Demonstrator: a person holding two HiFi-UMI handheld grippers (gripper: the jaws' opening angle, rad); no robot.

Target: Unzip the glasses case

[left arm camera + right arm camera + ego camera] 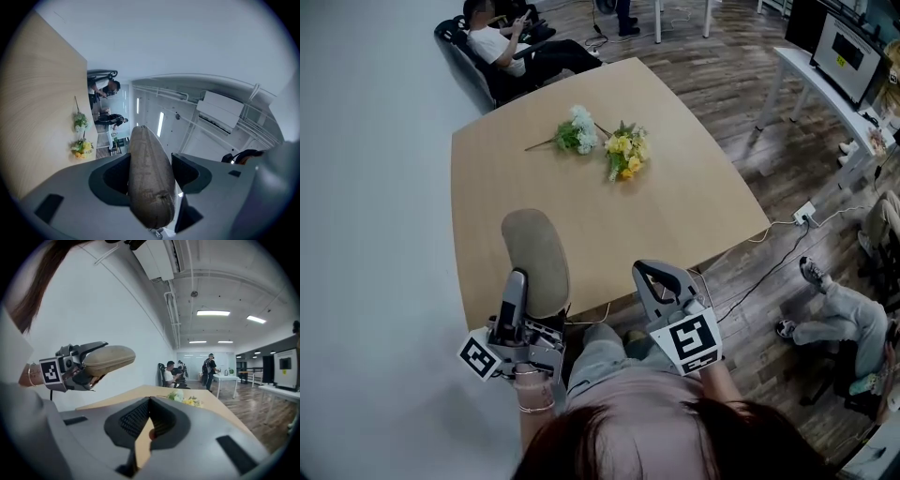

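Observation:
The glasses case (536,255), a taupe oval zip case, is held up above the near edge of the table. My left gripper (523,302) is shut on its near end. In the left gripper view the case (147,178) fills the gap between the two jaws and sticks out forward. My right gripper (654,274) is to the right of the case and apart from it. Its jaws (150,401) are shut, with the tips together and no part of the case between them. The right gripper view shows the case (108,358) in the left gripper (83,365) up at its left.
The light wooden table (694,187) carries a white flower bunch (577,131) and a yellow one (625,155) near its far side. A person sits in a chair (502,42) beyond the table. Another person's legs (825,309) and a power strip (804,214) are on the floor at right.

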